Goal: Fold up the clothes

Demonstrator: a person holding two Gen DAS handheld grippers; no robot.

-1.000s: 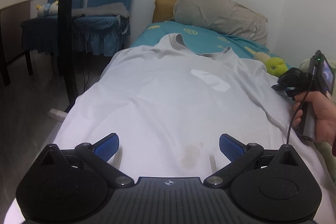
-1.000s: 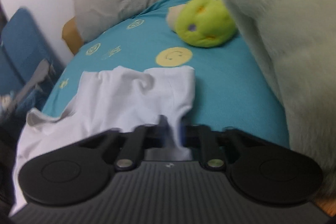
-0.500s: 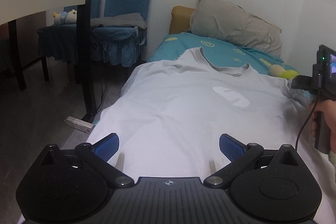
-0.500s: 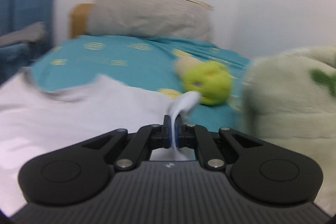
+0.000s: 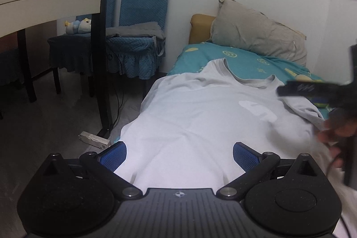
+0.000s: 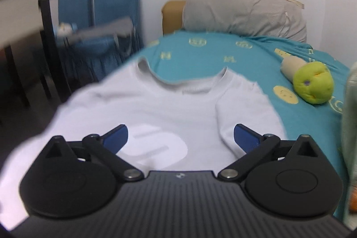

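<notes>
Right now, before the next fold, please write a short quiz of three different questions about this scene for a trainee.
1. True or false: the right sleeve of the shirt lies folded in over the shirt's body.
2. Which thing lies on the sheet right of the shirt? A) the green plush toy B) a book C) a cup
3. Fill in: both the left gripper and the right gripper hold ____.

Key: 1 true; 2 A; 3 nothing. The right gripper's jaws are opening, with only the flat shirt below them.
</notes>
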